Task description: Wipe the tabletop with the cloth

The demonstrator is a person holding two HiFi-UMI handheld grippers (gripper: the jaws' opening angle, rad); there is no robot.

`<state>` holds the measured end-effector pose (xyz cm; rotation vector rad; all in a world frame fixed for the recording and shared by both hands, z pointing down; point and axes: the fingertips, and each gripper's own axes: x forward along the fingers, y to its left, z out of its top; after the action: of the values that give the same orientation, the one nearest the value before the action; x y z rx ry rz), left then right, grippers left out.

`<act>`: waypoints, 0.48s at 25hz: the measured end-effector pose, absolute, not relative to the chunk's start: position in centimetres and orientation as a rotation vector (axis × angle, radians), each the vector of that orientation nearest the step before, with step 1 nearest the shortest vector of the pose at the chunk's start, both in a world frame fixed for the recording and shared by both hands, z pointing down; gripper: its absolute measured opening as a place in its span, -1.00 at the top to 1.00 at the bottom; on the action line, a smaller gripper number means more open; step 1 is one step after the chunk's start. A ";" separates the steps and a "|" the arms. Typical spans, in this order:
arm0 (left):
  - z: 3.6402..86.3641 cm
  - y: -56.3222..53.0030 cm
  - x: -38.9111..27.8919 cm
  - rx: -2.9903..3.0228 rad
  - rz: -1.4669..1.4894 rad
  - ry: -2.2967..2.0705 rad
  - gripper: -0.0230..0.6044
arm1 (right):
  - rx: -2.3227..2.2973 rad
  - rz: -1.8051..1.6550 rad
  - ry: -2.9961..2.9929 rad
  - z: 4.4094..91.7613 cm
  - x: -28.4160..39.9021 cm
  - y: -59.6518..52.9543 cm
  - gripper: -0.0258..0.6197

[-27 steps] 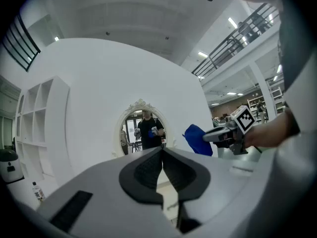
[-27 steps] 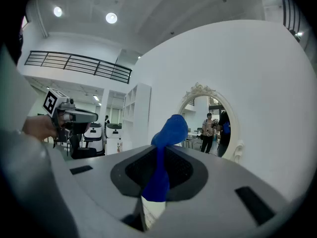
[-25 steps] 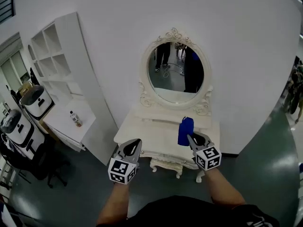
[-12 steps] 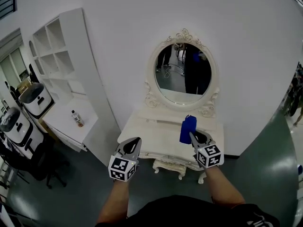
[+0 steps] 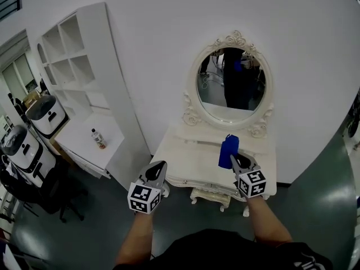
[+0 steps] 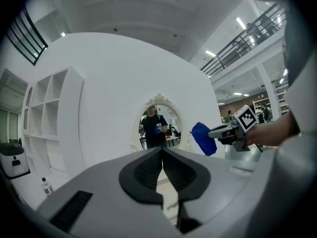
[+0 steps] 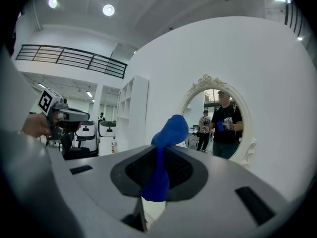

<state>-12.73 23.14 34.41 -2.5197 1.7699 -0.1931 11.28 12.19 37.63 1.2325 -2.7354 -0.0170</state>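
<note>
Item 1: right gripper (image 5: 234, 158), jaws pressed onto a blue cloth (image 5: 227, 151). The cloth passes between the 2 jaws and bunches out past their tips, over the right part of the white tabletop (image 5: 188, 161), below the oval mirror (image 5: 233, 86); contact with the surface cannot be told.
Item 2: left gripper (image 5: 159, 169), jaws closed together, nothing between them, at the table's front-left corner, well apart from the cloth.
Markings: black-and-white square codes on both gripper cubes, no letters. Bottle (image 5: 99, 138) on the side shelf, label too small to read.
</note>
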 end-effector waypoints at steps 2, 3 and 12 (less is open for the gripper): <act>35.0 22.6 -13.7 -2.516 -0.200 1.792 0.89 | 1.224 -0.002 -2.734 38.4 10.5 11.3 0.80; 35.2 22.3 -14.1 -2.515 -0.207 1.798 0.89 | 1.222 0.003 -2.734 38.6 10.2 10.8 0.80; 36.9 15.1 -17.7 -2.502 -0.250 1.849 0.89 | 1.211 0.026 -2.737 40.3 7.5 2.3 0.80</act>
<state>-17.70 15.07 36.87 -2.5021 1.8491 -0.2497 7.54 2.32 40.28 1.2108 -2.7368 0.0261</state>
